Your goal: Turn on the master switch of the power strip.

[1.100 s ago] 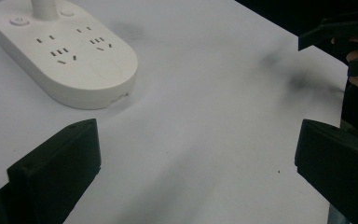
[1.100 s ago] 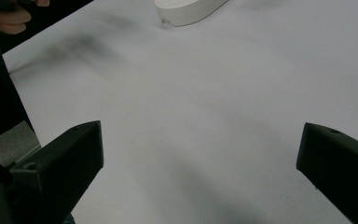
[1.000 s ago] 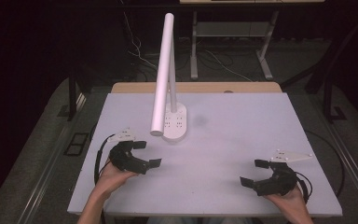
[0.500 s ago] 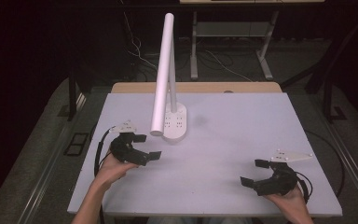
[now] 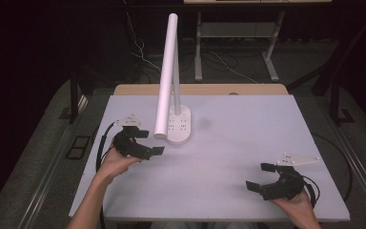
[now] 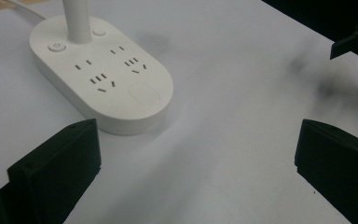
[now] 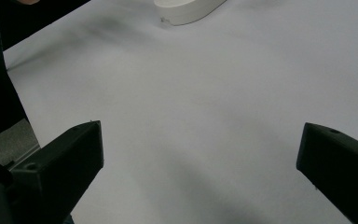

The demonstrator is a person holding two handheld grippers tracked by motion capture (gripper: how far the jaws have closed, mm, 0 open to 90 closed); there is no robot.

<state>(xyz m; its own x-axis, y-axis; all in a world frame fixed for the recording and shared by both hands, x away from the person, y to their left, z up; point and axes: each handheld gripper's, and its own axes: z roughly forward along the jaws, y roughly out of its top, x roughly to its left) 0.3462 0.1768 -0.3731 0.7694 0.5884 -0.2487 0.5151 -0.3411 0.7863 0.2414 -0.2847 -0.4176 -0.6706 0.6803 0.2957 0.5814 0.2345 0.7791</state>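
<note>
Early stage, nothing gripped yet: left gripper (image 5: 150,142), jaws wide apart, sits just beside the white oval plastic lamp base w/ built-in sockets (image 5: 180,125), while right gripper (image 5: 261,176), also open, idles well apart from base, so approach & grasp remain.

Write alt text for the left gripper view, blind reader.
The left gripper, fingers wide open, points at the white oval lamp base, which carries sockets and a power button. The base sits on a pale table, untouched.
</note>
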